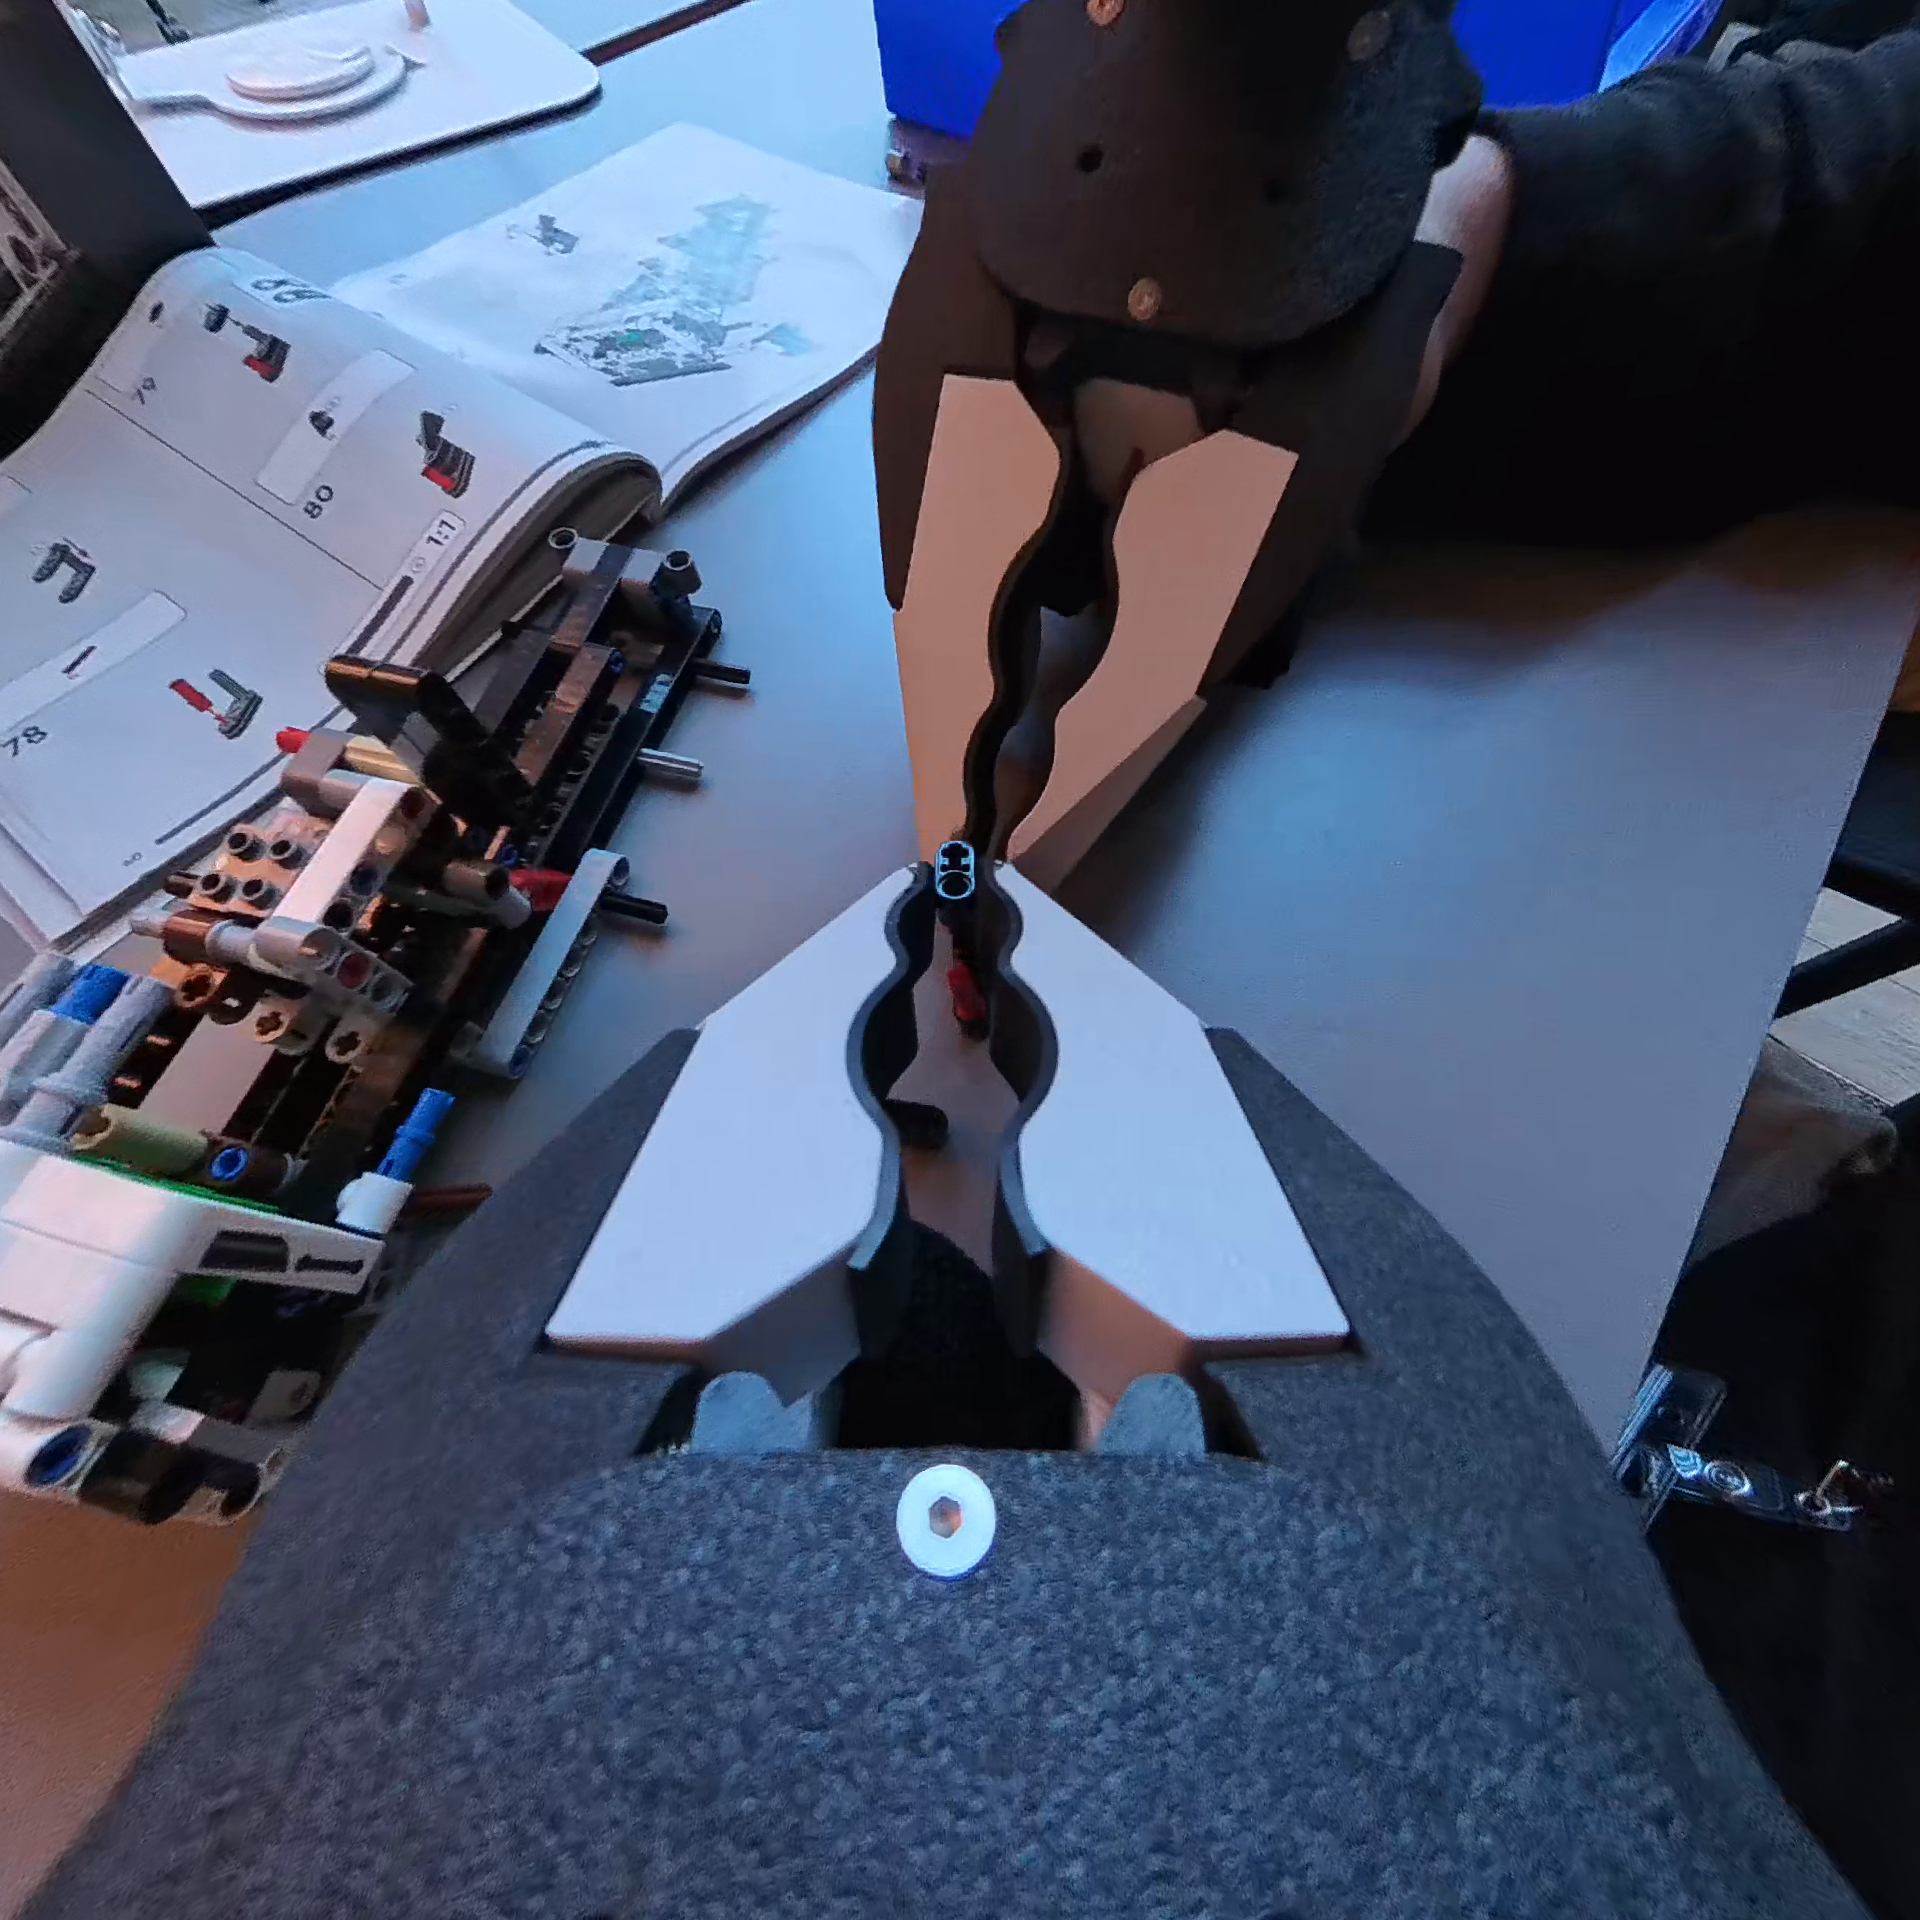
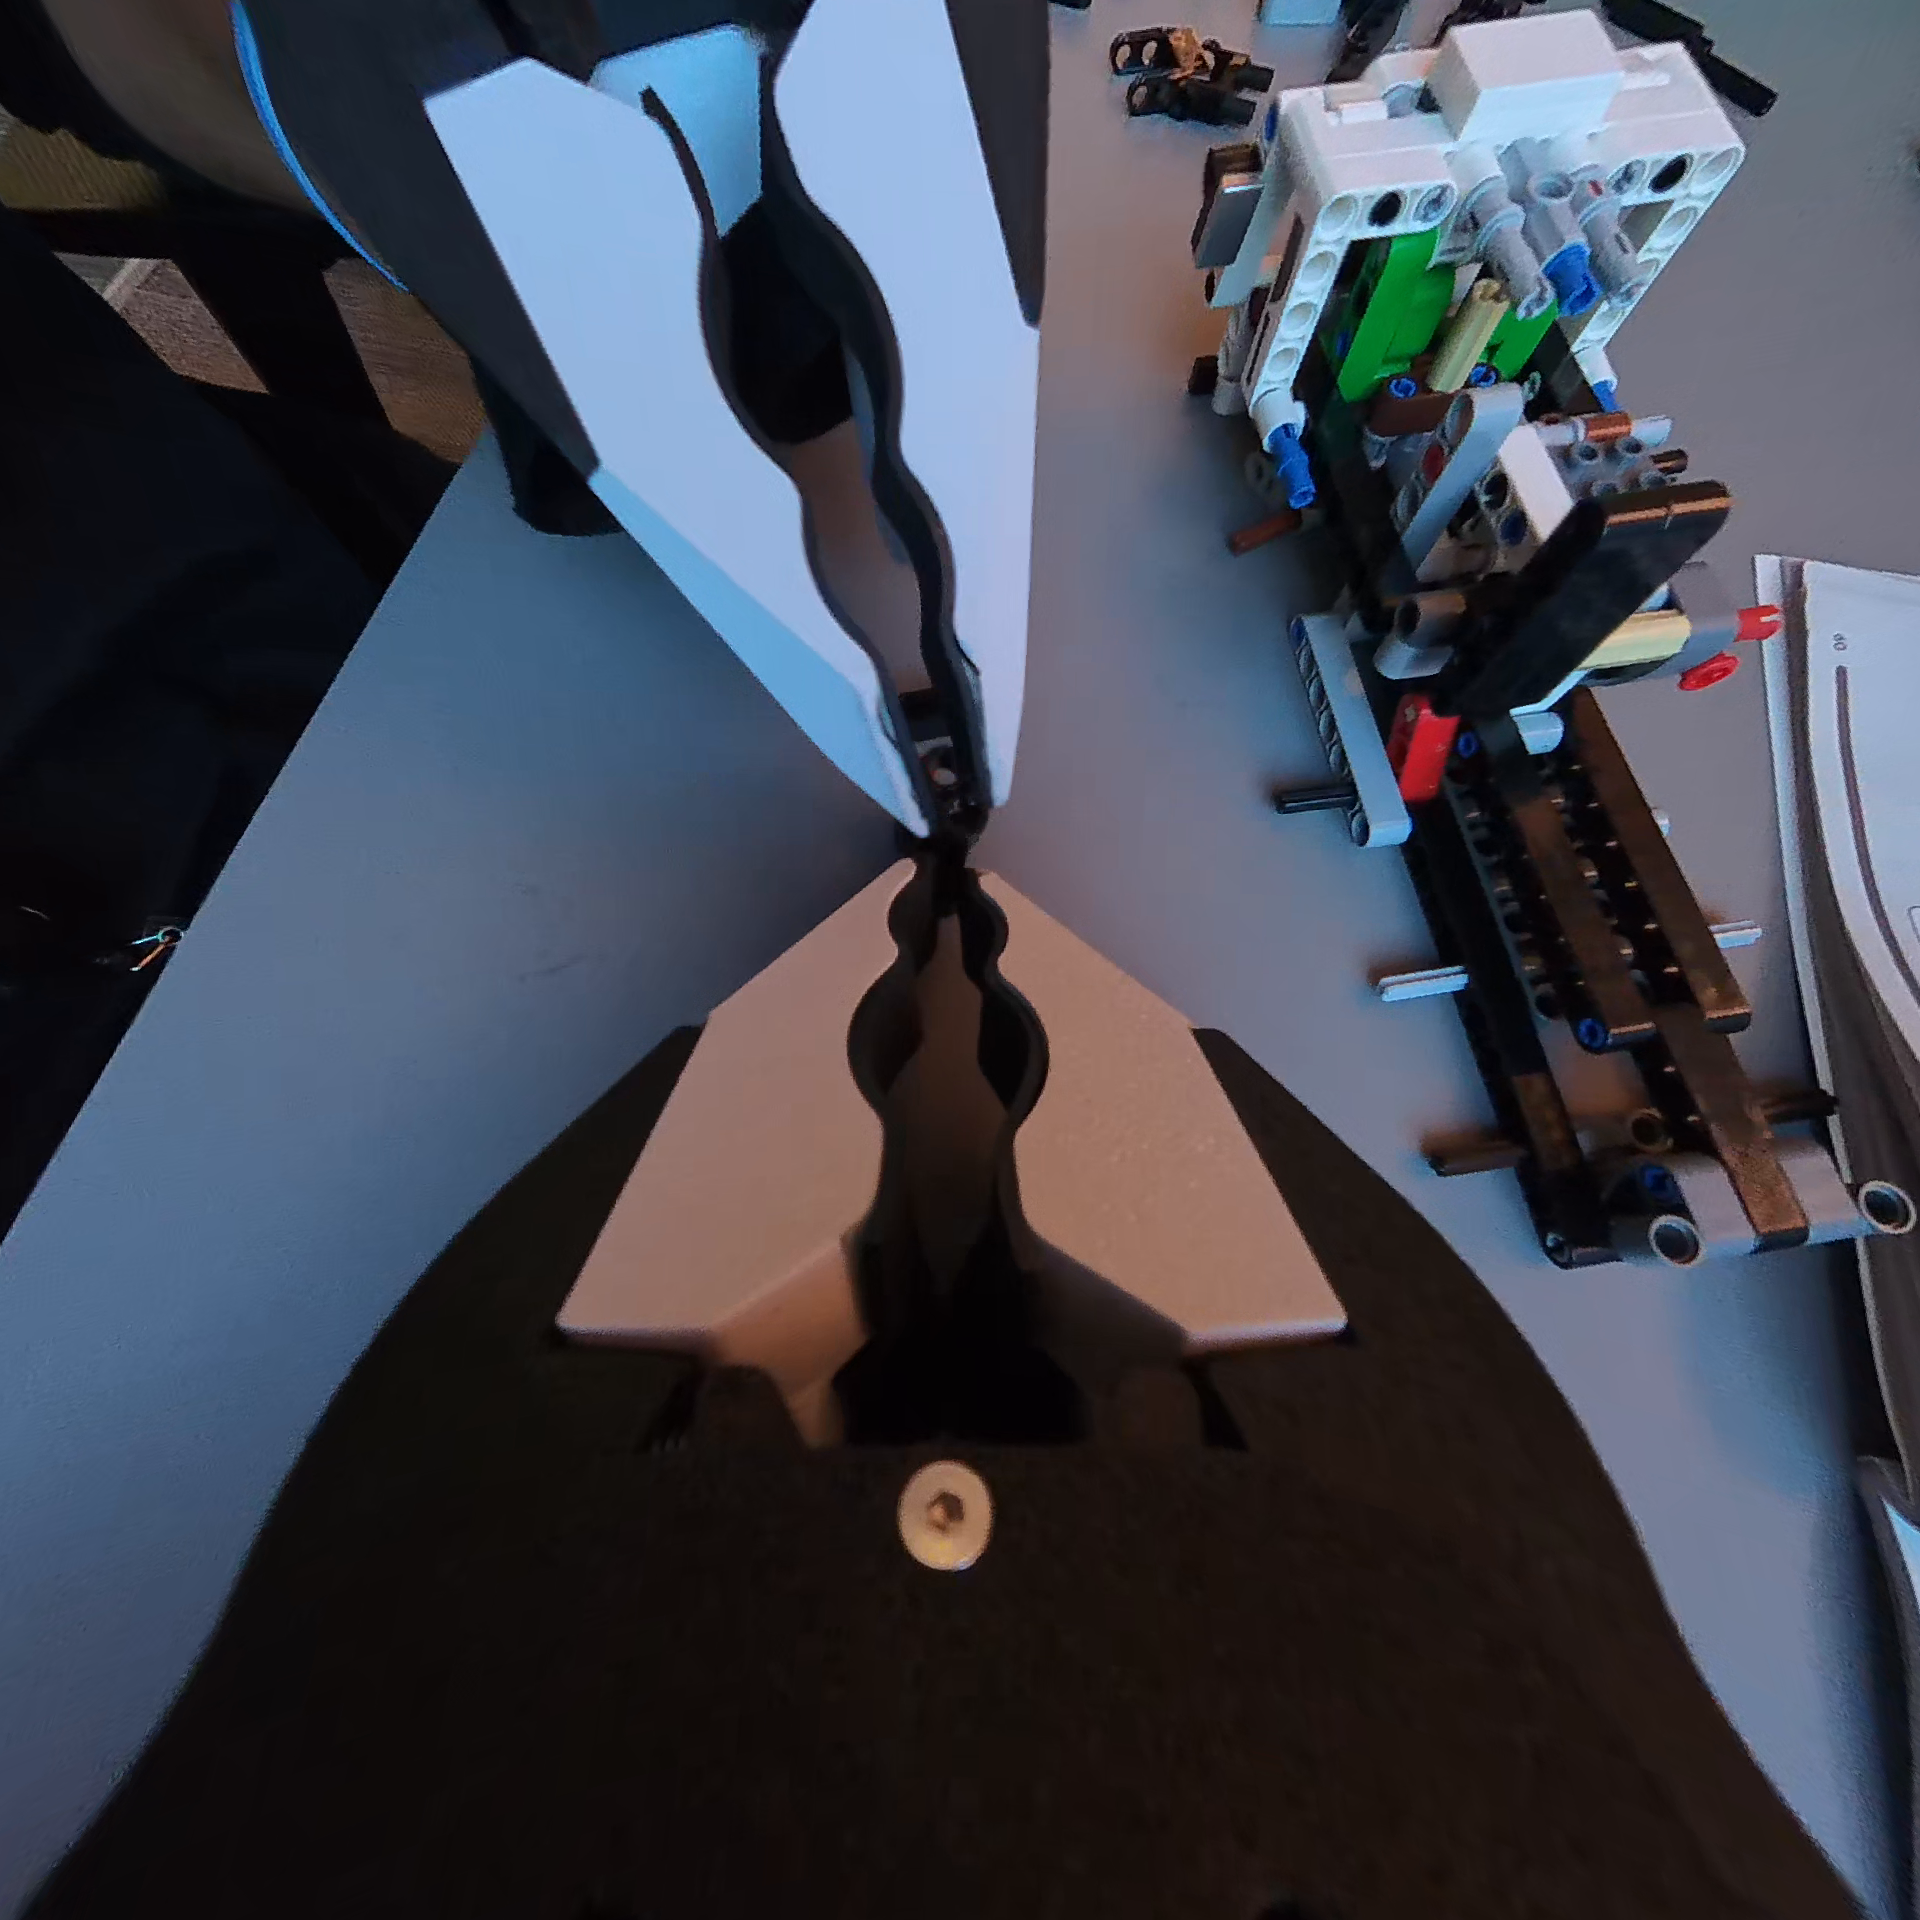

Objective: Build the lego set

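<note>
Nearest the lens in the left wrist view, the left gripper [image 1: 958, 883] has its white fingers drawn together on a small black connector piece [image 1: 956, 871], whose end with two holes shows at the fingertips; a red pin [image 1: 966, 992] shows in the gap behind it, though what it sits in cannot be made out. Meeting it tip to tip from the far side, the right gripper [image 1: 987, 847] reaches in with its jaws nearly together, and in its own view the right gripper [image 2: 951, 868] appears to pinch a thin dark part, but what that part is cannot be told. From there the left gripper [image 2: 951, 805] is seen clamped on the black connector piece [image 2: 943, 758], both pairs of tips meeting above the grey table [image 1: 1403, 883]. Beside the grippers on the table lies the partly built lego model [image 1: 343, 966], a long black frame with grey, white, green, blue and red parts; the same lego model [image 2: 1507, 623] lies at the right in the right wrist view. Just behind it an open instruction booklet [image 1: 312, 468] shows step diagrams and printed numbers. A few loose black pieces [image 2: 1184, 68] lie beyond the model's white end. Farther off sits a white tray [image 1: 343, 94].
</note>
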